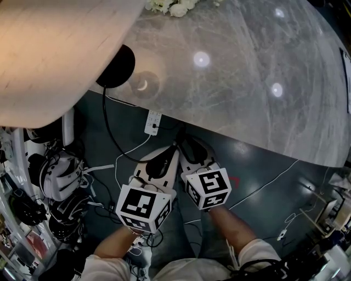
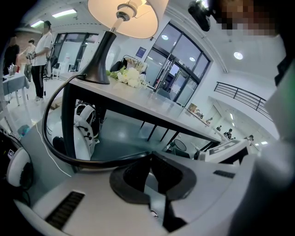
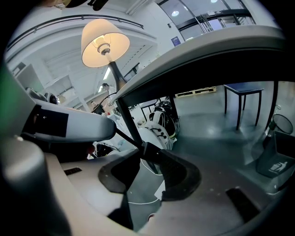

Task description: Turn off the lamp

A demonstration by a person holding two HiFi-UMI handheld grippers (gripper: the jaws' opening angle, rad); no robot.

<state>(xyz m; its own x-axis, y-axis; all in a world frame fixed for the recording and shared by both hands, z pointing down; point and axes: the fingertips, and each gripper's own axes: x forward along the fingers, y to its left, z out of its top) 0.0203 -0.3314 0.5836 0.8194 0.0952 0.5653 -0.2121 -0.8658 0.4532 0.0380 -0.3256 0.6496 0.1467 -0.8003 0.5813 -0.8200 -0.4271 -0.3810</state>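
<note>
The lamp is lit: its shade (image 1: 55, 49) fills the head view's top left, and its black base (image 1: 116, 66) stands on the marble table (image 1: 247, 82). The shade (image 3: 105, 42) glows in the right gripper view. The black cord (image 1: 107, 129) hangs from the base to the floor side. My left gripper (image 2: 151, 154) is shut on that cord (image 2: 92, 162), which runs into its tips. My right gripper (image 3: 149, 150) stands beside it with wide jaws, and the black cord switch (image 3: 148, 147) fills the gap between its tips. Both grippers, left (image 1: 174, 155) and right (image 1: 185, 147), meet below the table edge.
A white power strip (image 1: 152, 122) hangs by the table edge, with thin white cables across the grey floor. White flowers (image 1: 175, 6) lie on the far tabletop. Bags and white headsets (image 1: 57, 175) crowd the left. A person (image 2: 44, 55) stands far off to the left.
</note>
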